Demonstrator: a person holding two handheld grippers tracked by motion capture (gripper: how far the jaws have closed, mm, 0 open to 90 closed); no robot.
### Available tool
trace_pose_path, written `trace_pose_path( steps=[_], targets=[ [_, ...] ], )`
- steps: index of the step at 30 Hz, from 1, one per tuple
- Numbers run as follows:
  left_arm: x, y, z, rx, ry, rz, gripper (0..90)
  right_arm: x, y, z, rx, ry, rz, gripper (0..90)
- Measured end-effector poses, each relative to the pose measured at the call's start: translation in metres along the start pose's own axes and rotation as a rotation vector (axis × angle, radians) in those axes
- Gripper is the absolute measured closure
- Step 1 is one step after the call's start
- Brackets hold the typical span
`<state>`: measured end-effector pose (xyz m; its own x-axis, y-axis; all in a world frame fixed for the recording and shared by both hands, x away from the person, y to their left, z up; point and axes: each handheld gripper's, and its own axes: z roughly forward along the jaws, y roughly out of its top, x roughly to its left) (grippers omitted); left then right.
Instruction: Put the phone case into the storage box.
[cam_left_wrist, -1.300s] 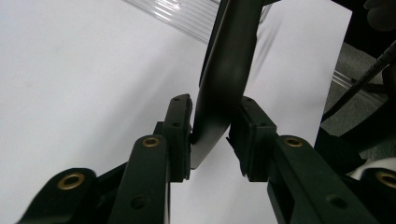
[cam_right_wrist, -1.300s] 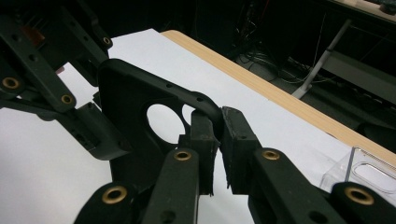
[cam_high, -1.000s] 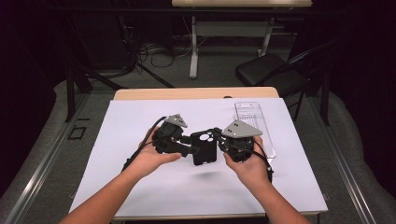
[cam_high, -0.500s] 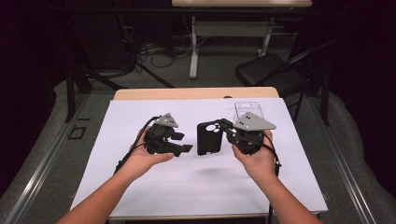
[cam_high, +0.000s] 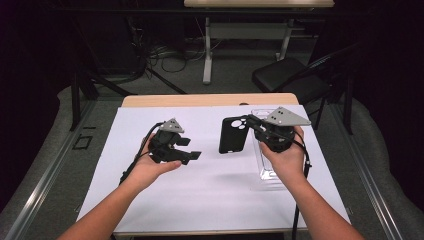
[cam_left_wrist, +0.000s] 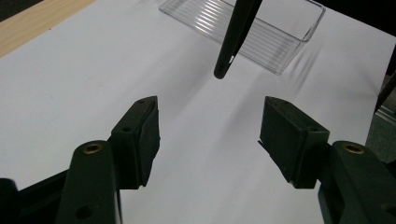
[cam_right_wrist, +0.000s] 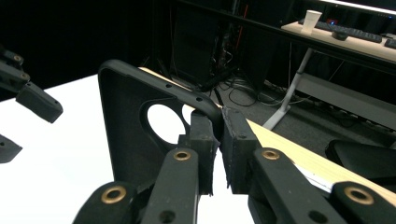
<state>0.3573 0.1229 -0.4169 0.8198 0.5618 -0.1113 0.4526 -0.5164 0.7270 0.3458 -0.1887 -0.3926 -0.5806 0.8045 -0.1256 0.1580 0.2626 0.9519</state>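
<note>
Black rigid plastic phone case now with the right tool alone, clamped by one edge beside the camera cut-out and held upright above the white paper-covered surface. A second ago gripped between both tools near the middle; since then carried off to the right, toward the clear ribbed plastic tray. Left tool released, jaws just been opening, nothing between them, hovering well apart from the case on its left. In the left gripper view, pads spread wide over bare white paper, case hanging edge-on ahead, its upper part cut off at the frame top, tray behind it. In the right gripper view, pads pinched tight on the case rim, round hole showing just left of them; lower part of the case hidden behind the tool's own arms. Tray partly covered by the right hand in the high view.
</note>
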Motion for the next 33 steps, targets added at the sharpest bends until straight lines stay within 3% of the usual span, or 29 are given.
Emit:
trace_pose_path(
  steps=[6, 11, 33],
  targets=[
    [0.003, 0.001, -0.003, -0.005, 0.007, -0.023, 37.7, -0.004, 0.005, -0.001, -0.019, 0.003, -0.01, 84.1],
    [0.006, 0.001, -0.002, 0.004, 0.022, -0.031, 32.2, -0.003, 0.005, 0.0, -0.031, 0.017, -0.001, 84.1],
    [0.007, 0.001, -0.004, -0.025, -0.009, -0.068, 21.6, -0.009, 0.018, -0.004, -0.062, 0.033, 0.002, 84.0]
  ],
)
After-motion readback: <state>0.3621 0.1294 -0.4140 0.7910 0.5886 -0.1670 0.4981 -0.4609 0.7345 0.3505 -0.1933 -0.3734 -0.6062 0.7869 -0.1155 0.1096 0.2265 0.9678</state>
